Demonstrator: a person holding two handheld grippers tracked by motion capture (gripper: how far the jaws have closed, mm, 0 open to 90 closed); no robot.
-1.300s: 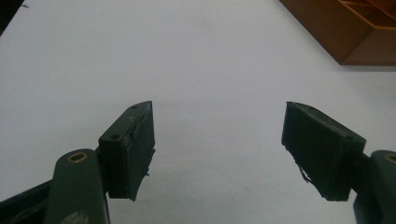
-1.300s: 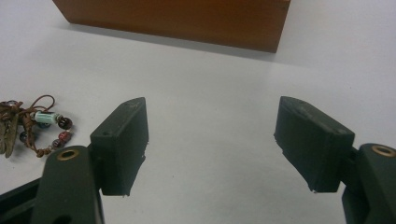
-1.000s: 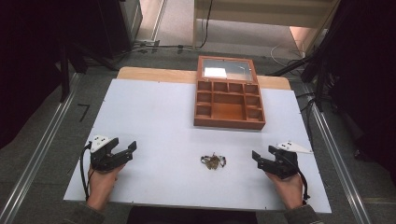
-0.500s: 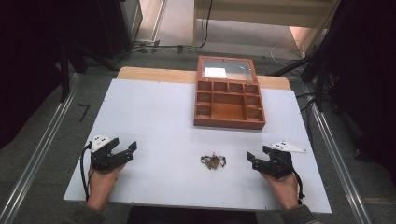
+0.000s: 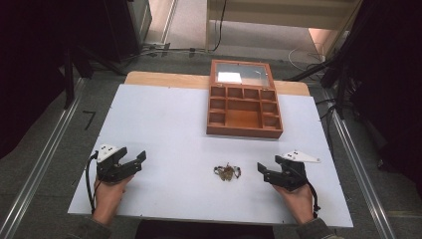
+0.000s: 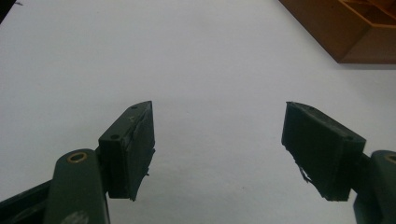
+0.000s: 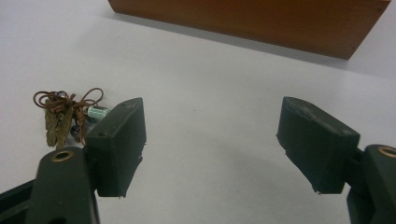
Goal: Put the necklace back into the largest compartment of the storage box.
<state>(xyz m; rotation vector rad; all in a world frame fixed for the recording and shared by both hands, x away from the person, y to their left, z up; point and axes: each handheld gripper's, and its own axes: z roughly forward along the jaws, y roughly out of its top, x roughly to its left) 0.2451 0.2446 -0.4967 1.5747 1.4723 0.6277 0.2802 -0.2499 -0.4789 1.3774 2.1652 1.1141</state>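
We see both claws spread, empty: left gripper [image 5: 135,162] near-left, right gripper [image 5: 264,172] just right of tangled necklace [image 5: 227,172]; wooden box [image 5: 244,107] far on table [image 5: 164,124].

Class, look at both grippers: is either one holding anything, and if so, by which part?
Nothing is held. The left gripper and right gripper are open with bare table between their jaws; the tangled brown cord jewellery lies untouched.

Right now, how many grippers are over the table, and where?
2. The left gripper is near the table's front left; the right gripper is at the front right, beside the tangled necklace. Both open.
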